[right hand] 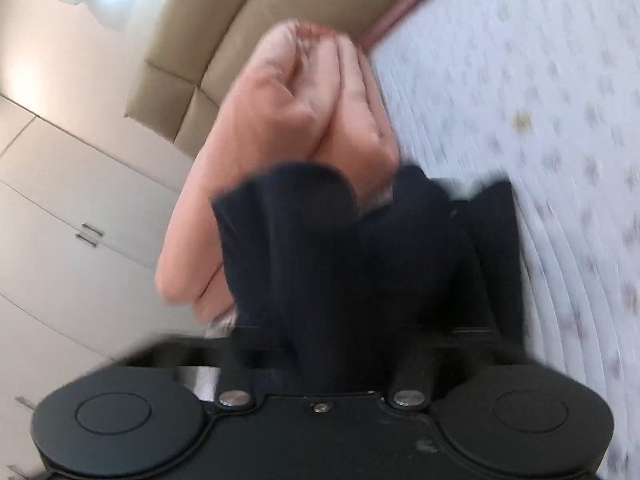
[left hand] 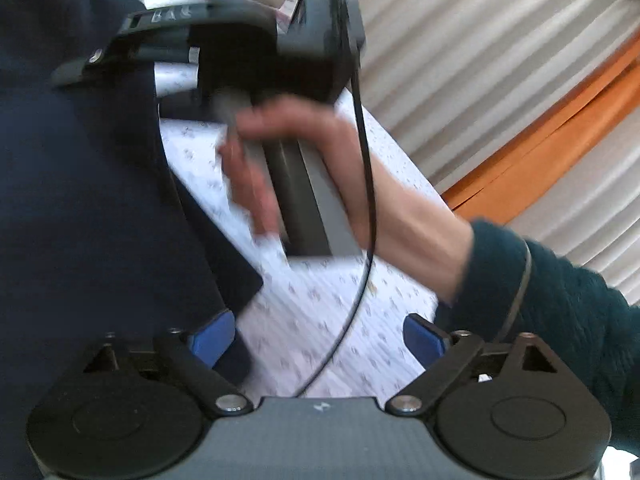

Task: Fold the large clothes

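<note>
A dark navy garment (left hand: 80, 200) lies spread over the patterned white bedsheet (left hand: 320, 312) on the left of the left wrist view. My left gripper (left hand: 318, 340) stands open, its blue pads (left hand: 212, 340) wide apart; the left pad sits at the garment's edge and grips nothing. A hand (left hand: 320, 168) holds my right gripper (left hand: 92, 60) above the garment's far part. In the right wrist view a bunch of the navy garment (right hand: 304, 248) rises between the jaws of my right gripper (right hand: 360, 264) and hides its fingers. The gripper is shut on the cloth.
A folded pink quilt (right hand: 304, 112) lies just beyond the right gripper at the bed's edge. A beige headboard (right hand: 224, 20) and white wardrobe doors (right hand: 60, 200) stand behind it. White and orange curtains (left hand: 500, 80) hang beyond the bed. A black cable (left hand: 360, 240) crosses between the left pads.
</note>
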Demonstrator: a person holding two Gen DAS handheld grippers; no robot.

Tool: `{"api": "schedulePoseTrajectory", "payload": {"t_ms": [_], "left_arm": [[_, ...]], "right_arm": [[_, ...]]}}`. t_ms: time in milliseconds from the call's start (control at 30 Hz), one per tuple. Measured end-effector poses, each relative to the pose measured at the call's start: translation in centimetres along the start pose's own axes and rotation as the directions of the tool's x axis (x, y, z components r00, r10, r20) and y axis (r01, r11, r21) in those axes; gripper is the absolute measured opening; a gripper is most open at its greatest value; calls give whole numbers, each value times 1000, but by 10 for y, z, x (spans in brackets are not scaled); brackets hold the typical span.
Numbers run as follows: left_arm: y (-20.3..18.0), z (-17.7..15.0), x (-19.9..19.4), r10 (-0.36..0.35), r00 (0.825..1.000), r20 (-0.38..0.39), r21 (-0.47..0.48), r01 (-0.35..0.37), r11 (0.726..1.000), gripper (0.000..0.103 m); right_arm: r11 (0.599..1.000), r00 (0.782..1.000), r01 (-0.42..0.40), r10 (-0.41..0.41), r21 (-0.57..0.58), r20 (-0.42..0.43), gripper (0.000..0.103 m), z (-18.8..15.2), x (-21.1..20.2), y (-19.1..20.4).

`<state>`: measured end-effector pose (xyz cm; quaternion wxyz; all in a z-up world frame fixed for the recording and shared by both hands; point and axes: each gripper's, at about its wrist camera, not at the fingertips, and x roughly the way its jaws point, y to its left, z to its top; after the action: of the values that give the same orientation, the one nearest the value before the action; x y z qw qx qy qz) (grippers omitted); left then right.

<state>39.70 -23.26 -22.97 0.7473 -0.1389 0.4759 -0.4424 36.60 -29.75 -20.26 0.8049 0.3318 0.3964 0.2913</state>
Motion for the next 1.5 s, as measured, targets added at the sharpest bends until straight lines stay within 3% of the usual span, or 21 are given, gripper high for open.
{"api": "schedulePoseTrajectory", "payload": {"t_ms": [67,167,233,333,367,400,500,600,633,700,867,967,1100,1133,1200,1333,1367,1400,1433,1467,1500], "left_arm": [[-4,-9,-24,-10,999,48,-1,10,1000,93],[-5,-18,-68,42,989,142,4,-43,999,95],[9,-16,-98,104,966,235,-19,-102,995,99],[31,-15,-118,257,919,301,-104,-236,966,100],[51,-8,-120,317,905,285,-148,-285,947,97],[74,-5,-115,350,898,266,-192,-307,932,94],[123,4,-88,348,923,166,-288,-292,912,89],[133,-14,-62,271,956,114,-293,-228,929,93],[131,-19,-54,257,962,87,-270,-226,936,94],[124,-25,-49,270,958,100,-217,-244,945,95],[110,-29,-56,221,972,82,-163,-206,965,95],[91,-57,-64,197,980,13,-35,-196,980,96],[75,-73,-43,299,953,-39,88,-295,951,95],[69,-80,-41,334,942,-17,99,-331,938,93],[63,-86,-44,404,913,57,83,-408,909,93],[49,-93,-54,453,870,194,63,-472,879,93],[45,-94,-52,468,858,212,88,-494,865,93],[41,-96,-49,484,848,216,119,-515,849,93],[38,-98,-44,507,835,215,154,-541,827,89],[38,-98,-41,525,828,199,183,-557,810,78],[40,-88,-39,525,834,173,174,-550,817,74]], "right_arm": [[999,997,-32,33,-24,71,25,9,-2,16],[995,992,100,-98,-23,84,24,21,9,11],[985,986,153,-158,80,54,24,23,12,-17],[977,997,71,-77,202,25,25,17,9,-56],[971,999,40,-44,235,10,32,16,10,-62],[961,1000,17,-15,276,-7,48,15,9,-67],[956,993,30,5,293,-116,81,6,-8,-59],[982,973,65,-23,177,-230,83,-11,-16,-41],[984,973,74,-36,162,-230,81,-19,-20,-37],[972,975,138,-100,191,-199,34,-26,-29,-31],[998,997,60,-59,12,-40,24,-13,-77,26],[981,980,191,-189,26,-69,23,-6,-76,3],[958,965,233,-206,170,-161,49,-24,-61,-44],[959,972,210,-184,193,-143,53,-28,-66,-46],[963,976,180,-149,202,-157,81,-34,-73,-44],[966,939,217,-169,136,-301,89,-70,-88,-31],[963,933,225,-170,147,-317,83,-81,-89,-33],[960,943,221,-164,174,-290,41,-90,-94,-34],[959,957,205,-153,198,-248,11,-97,-100,-34],[963,970,160,-113,216,-214,12,-100,-104,-30],[976,979,136,-107,172,-172,12,-99,-110,-18]]}}
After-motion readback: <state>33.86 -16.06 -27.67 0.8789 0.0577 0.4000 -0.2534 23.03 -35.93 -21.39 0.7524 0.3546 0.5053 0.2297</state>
